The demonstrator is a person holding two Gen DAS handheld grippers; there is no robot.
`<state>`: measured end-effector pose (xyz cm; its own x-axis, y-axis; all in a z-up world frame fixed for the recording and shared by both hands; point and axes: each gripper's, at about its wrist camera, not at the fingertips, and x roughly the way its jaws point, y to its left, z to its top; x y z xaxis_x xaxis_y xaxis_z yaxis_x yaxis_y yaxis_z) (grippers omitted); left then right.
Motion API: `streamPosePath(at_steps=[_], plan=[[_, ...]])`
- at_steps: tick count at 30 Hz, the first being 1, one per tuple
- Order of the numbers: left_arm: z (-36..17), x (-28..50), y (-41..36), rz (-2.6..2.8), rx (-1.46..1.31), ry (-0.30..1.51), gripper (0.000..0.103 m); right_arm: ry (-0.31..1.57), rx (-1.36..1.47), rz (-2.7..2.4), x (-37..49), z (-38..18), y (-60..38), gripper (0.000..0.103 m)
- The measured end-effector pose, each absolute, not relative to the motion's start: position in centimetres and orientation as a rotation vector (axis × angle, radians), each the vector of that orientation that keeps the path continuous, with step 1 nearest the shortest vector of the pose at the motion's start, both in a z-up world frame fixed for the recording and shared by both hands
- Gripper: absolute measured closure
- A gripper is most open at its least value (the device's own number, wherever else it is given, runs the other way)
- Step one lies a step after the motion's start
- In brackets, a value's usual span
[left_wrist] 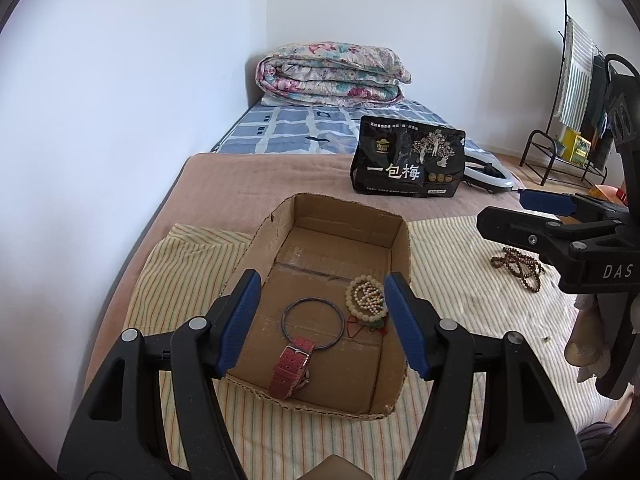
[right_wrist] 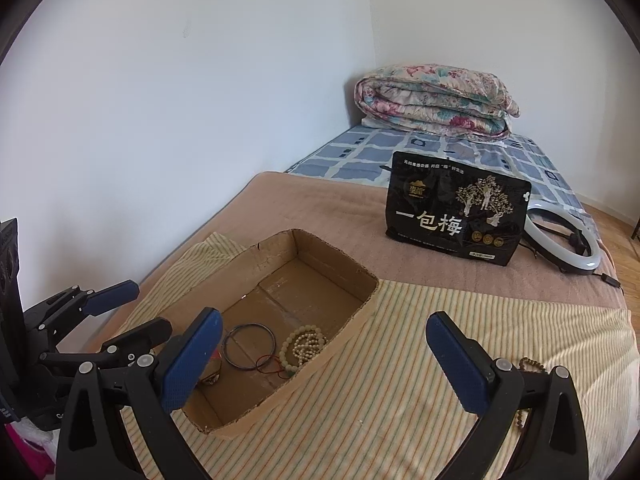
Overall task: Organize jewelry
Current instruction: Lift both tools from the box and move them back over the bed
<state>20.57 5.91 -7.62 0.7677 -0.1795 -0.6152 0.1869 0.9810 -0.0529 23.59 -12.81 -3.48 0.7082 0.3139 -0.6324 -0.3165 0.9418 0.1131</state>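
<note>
**Both grippers empty over the bed; three pieces in the box, brown beads outside**

Left wrist view, left to right. The left gripper (left_wrist: 322, 322) hangs above the near end of the cardboard box (left_wrist: 402, 248), jaws spread wide, nothing between them. The box is an open, shallow tray sitting on a striped cloth (left_wrist: 448, 264) spread over the bed. On the box floor: a red-strap watch (left_wrist: 291, 368) at the near edge, its strap end overlapping the lower rim of a thin dark bangle (left_wrist: 313, 323). Just right of the bangle lies a coil of cream bead bracelets (left_wrist: 366, 295), with a red cord and a green bead trailing from it, close to the right wall of the box. Beyond the box a black snack bag (left_wrist: 408, 156) stands upright; a folded floral quilt (left_wrist: 332, 74) rests at the far end against the wall.

Further right, outside the box, a brown bead string (left_wrist: 518, 267) lies bunched on the striped cloth. The right gripper (left_wrist: 516, 216) is above and just beside it, not touching, and its jaws stand apart.

Right wrist view: the right gripper's own fingers are wide apart and hold nothing. Part of the brown beads shows beside its right finger. A white ring light (right_wrist: 568, 244) lies behind the bag.
</note>
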Motion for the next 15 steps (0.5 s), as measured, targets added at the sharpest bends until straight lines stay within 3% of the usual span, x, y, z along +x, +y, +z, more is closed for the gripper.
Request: streamPosePath(at_steps=[15], plan=[[-5.5, 18.8, 2.3, -0.242, 0.041, 0.629, 0.037, 0.676, 0.023, 0.297, 21.6, -2.4, -17.2, 0.000]])
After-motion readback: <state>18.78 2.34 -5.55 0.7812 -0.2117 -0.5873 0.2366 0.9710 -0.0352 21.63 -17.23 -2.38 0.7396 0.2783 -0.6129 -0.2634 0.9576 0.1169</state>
